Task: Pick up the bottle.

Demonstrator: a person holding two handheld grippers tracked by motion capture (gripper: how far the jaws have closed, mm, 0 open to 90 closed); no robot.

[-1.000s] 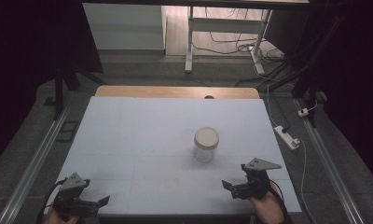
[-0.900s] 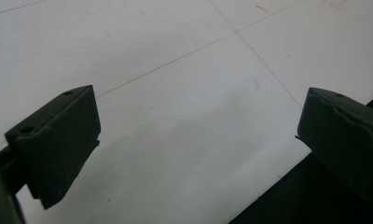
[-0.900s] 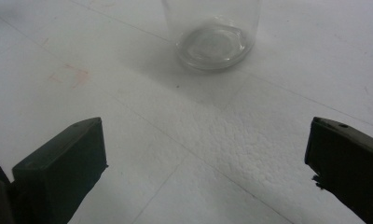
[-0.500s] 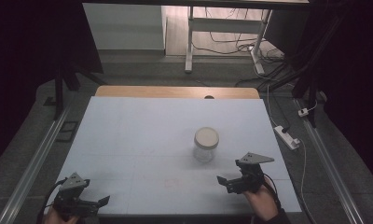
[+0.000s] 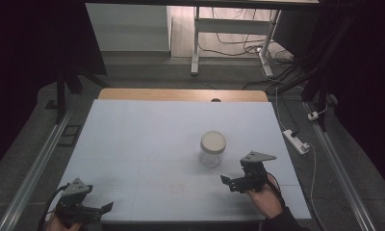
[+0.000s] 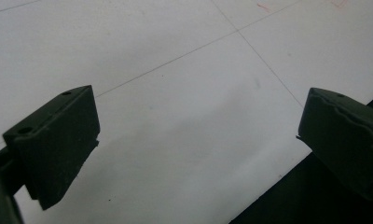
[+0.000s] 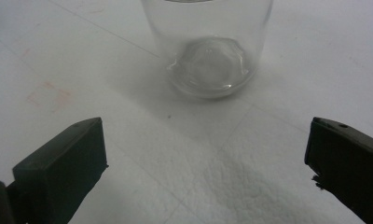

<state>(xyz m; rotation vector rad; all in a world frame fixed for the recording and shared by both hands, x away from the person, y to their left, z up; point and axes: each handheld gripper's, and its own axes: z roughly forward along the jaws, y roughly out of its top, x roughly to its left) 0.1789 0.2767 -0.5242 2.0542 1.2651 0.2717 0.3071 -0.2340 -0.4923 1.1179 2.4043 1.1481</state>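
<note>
I see the jar (image 5: pixel 212 148) standing upright on the white table (image 5: pixel 147 139), a little right of the middle and nearer my side than the far edge; it is clear glass with a pale lid on top. In the right gripper view the jar (image 7: pixel 208 46) sits straight ahead of the jaws, its thick glass base resting flat on the table (image 7: pixel 82 56), with bare surface between it and the jaw tips. My right gripper (image 5: pixel 235 183) hovers just beside the jar, on its near right side, apart from it and pointing left across the table; its jaws are spread wide and hold nothing, and my hand (image 5: pixel 265 199) grips it from behind. My left gripper (image 5: pixel 95 210) is well apart from the jar, down at the near left corner of the table, close to the front edge. In the left gripper view its jaws also stand wide apart with nothing between them, just bare table (image 6: pixel 175 93) crossed by thin seams, and the dark drop beyond the table edge at the lower right. Past the far end of the table I can make out a wooden strip (image 5: pixel 181 95).
</note>
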